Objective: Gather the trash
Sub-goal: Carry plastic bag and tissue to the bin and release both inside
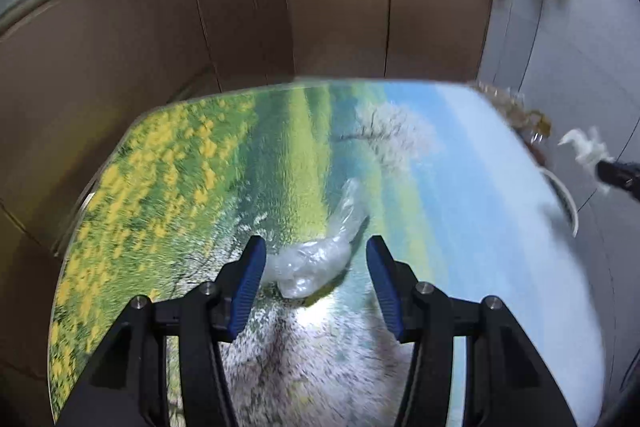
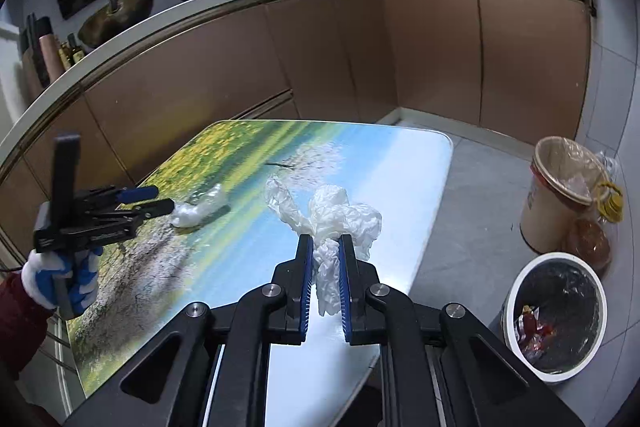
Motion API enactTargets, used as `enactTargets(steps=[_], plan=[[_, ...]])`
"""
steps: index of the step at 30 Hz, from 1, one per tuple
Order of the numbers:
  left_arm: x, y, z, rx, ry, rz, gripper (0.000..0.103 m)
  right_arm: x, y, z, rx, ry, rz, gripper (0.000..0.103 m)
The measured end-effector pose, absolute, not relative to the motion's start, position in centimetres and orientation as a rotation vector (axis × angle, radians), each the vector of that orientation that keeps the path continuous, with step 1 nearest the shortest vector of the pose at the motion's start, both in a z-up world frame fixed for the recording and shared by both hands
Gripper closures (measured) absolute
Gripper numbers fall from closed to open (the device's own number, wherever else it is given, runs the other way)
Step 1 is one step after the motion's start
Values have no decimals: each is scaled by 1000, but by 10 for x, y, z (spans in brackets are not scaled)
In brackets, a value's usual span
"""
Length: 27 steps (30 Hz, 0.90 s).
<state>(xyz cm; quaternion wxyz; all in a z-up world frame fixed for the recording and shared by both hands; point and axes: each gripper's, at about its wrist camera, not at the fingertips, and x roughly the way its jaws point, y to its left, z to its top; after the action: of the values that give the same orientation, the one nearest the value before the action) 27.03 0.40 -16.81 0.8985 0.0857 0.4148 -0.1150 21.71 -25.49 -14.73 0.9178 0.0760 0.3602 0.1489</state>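
Trash, two items: white crumpled wrap pinched in right gripper jaws for binning toward white bin at four o'clock; clear plastic bag on worktop, between spread left gripper jaws for pickup.

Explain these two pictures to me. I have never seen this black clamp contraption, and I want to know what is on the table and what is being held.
These are hand-held grippers, one per hand, each carrying a camera that looks along its two fingers. The left camera shows the left gripper open around a clear plastic bag lying on the landscape-printed table. The right camera shows the right gripper shut on crumpled white plastic above the table. A gloved hand holds the left tool. A white bin stands on the floor, right.
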Motion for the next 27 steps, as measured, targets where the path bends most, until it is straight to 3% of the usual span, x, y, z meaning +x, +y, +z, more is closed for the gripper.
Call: enactTargets(steps=[2,3,7,17,27], plan=[[279,6,-182,165,900,-245,57,218,-259,-151,161,748,297,91],[280,5,-186,170,907,-249,69,218,-262,-154,163,752,292,91],[279,-2,-187,153,901,-282,80,215,-278,-161,178,759,270,91],[283,-79,-150,129,844,-439,83,198,-346,-173,242,733,139,91],[301,-261,-135,93,873,-785,83,195,-451,-199,299,749,-140,88]])
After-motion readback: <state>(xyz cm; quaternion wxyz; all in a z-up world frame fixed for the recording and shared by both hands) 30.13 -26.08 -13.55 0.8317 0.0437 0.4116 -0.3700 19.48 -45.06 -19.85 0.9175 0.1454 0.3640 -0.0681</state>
